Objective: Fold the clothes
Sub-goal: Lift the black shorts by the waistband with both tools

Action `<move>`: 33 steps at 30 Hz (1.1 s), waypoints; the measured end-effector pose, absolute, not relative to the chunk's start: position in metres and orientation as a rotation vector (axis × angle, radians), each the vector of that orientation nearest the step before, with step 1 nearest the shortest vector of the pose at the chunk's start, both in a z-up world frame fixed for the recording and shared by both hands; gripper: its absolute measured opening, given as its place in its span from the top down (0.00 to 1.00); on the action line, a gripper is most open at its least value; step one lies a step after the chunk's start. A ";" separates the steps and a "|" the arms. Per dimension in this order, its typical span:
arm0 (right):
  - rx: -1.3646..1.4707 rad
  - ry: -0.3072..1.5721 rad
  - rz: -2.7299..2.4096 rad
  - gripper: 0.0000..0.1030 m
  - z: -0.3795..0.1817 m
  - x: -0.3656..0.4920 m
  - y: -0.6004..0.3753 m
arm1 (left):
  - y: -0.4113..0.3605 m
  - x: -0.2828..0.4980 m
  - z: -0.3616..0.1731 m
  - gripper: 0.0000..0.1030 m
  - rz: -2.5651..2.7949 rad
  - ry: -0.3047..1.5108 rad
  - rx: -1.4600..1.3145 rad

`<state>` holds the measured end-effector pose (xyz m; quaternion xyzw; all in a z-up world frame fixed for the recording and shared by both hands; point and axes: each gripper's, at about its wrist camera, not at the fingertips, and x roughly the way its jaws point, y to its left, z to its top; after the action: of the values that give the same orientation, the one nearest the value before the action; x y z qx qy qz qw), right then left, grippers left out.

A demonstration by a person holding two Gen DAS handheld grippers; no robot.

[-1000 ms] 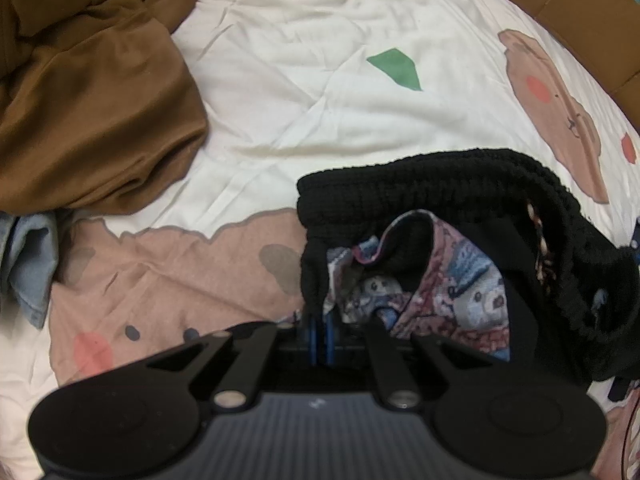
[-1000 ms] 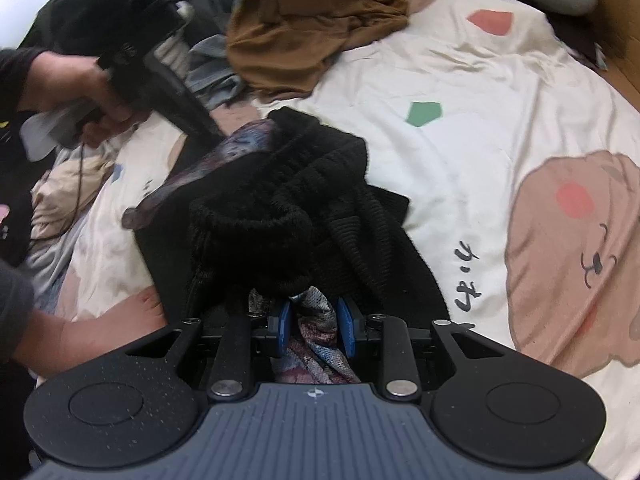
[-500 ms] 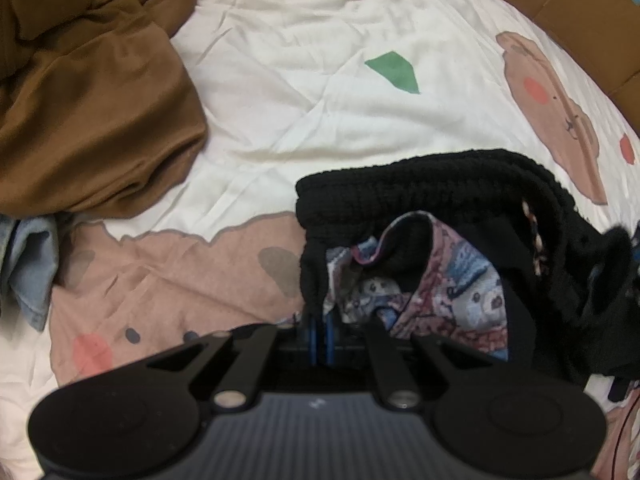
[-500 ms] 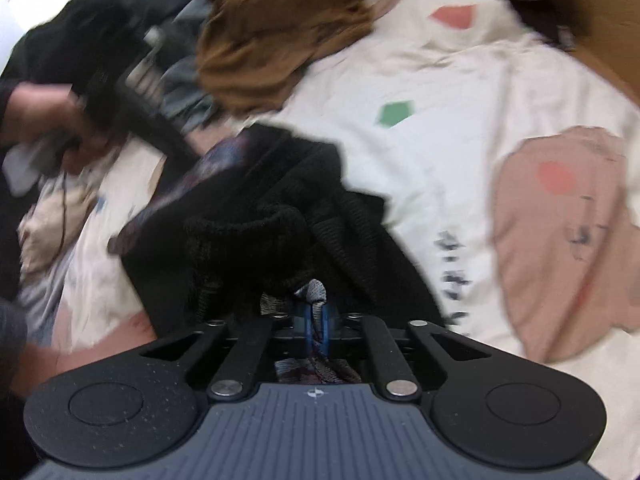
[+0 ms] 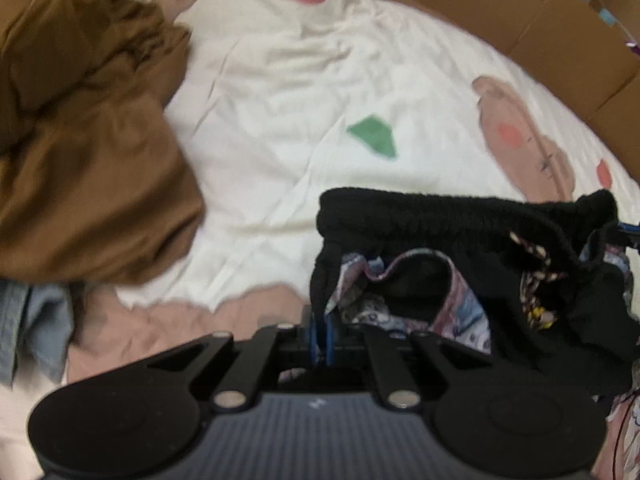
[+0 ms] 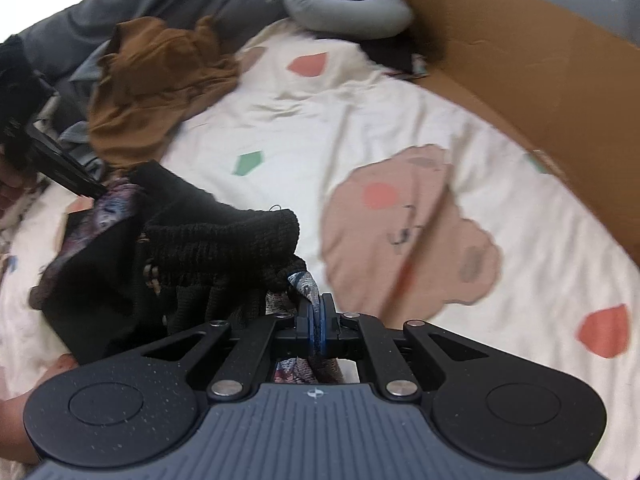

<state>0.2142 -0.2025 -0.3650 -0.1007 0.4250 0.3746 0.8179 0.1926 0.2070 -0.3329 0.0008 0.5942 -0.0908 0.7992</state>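
Note:
A black knit garment [image 5: 460, 216] with a patterned lining [image 5: 460, 304] hangs between my two grippers over the cream bedsheet [image 5: 280, 120]. My left gripper [image 5: 320, 338] is shut on one corner of its waistband edge, low in the left wrist view. In the right wrist view the same black garment [image 6: 224, 236] stretches to the left, and my right gripper [image 6: 316, 330] is shut on its other corner, with patterned lining [image 6: 304, 282] sticking out above the blue pads. The left gripper [image 6: 60, 164] shows there at far left, pinching the cloth.
A brown garment [image 5: 80, 128] lies crumpled at the left, with light blue denim [image 5: 28, 320] below it. Brown cardboard [image 6: 520, 68] borders the bed at the right. A grey curved pillow [image 6: 348, 4] lies at the far end. A bare foot [image 6: 24, 408] is at bottom left.
My right gripper has closed on the garment's corner and swung to the right with it, lifting the cloth. The left gripper has risen a little, still pinching its corner.

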 end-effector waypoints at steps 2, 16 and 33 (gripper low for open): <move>-0.217 0.893 0.756 1.00 -0.360 0.218 -0.209 | 0.203 0.202 -0.324 0.96 -0.220 1.246 0.008; -0.234 0.840 0.452 1.00 -0.341 0.252 -0.253 | 0.139 0.272 -0.289 0.96 -0.436 1.076 0.139; -0.216 0.908 0.369 1.00 -0.398 0.298 -0.292 | 0.093 0.314 -0.353 0.95 -0.538 1.076 0.250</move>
<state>0.2977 -0.2923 -0.3981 -0.1036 0.4350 0.1771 0.8767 0.3137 0.0933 -0.3527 0.1174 0.5048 -0.2522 0.8172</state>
